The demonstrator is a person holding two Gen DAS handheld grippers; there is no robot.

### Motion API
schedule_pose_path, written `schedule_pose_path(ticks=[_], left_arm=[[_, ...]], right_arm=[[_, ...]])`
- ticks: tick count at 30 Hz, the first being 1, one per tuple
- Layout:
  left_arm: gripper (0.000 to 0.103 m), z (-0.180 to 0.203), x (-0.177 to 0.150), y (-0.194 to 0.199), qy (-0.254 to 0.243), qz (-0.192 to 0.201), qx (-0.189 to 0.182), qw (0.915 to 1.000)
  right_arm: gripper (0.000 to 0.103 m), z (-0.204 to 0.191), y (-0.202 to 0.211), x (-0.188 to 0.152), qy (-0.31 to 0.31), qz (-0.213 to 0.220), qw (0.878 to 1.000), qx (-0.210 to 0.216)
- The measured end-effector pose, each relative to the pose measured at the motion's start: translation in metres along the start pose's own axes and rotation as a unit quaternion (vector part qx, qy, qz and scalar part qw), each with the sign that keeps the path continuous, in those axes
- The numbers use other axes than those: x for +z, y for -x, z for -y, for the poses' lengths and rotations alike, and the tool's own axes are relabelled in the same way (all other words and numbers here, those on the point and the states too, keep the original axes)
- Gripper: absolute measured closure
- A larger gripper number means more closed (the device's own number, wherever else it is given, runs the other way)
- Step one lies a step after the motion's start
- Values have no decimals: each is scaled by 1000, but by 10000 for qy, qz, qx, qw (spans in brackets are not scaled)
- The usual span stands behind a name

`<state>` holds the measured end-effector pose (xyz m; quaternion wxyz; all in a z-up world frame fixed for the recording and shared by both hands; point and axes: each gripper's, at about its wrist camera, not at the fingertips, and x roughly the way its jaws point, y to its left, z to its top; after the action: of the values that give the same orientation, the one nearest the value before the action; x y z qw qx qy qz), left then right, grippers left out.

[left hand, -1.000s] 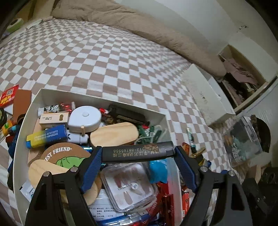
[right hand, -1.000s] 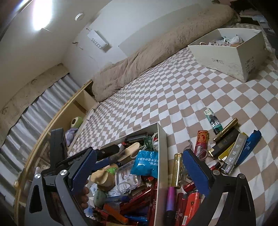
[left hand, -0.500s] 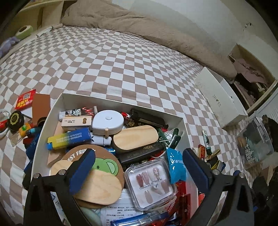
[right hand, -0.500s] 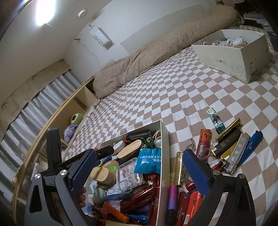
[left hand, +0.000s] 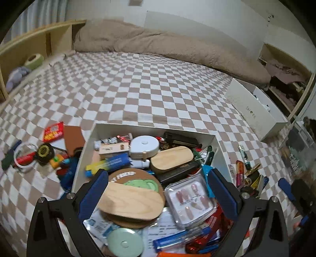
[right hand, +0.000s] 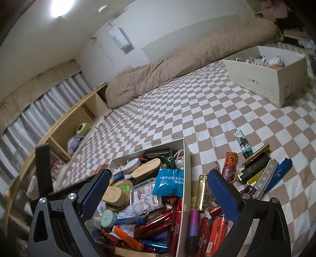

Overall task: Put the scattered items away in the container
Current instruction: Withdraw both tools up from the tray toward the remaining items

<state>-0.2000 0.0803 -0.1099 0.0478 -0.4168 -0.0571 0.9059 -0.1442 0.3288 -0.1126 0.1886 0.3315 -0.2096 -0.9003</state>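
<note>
On the bed with the brown-and-white checked cover, the white cardboard box point(left hand: 218, 150) is crowded, and above it the left hand-held gripper point(left hand: 156, 194) has just opened wide, empty, probably after a drop, while the right hand-held gripper point(right hand: 158, 194) is also open and empty, near lighters point(right hand: 230, 163) still beside the box's right edge.

Left tool point(left hand: 156, 189) spread wider, lifted, black lighter point(left hand: 178, 171) dropped in box point(left hand: 221, 152)

Light source: I saw one ceiling lamp point(right hand: 59, 8) blown out to white glare, upper left of my right view.
Brightness: dim, cool indoor cast.
Blur: my left view smeared near its lower edge.
Distortion: heavy fisheye bending, dark vignetted corners.
</note>
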Motion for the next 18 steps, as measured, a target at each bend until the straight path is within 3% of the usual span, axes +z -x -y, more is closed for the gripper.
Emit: schedule_pose_path(ticks=[6,18], left_arm=[[0,-6,-5,14,-181,163,252,9994],[0,-14,-20,42,-449,386,242,9980]], right_arm=[[3,-15,3,-4,351,2,9992,-165],[0,-34,12,-11,894,135,9927,-796]])
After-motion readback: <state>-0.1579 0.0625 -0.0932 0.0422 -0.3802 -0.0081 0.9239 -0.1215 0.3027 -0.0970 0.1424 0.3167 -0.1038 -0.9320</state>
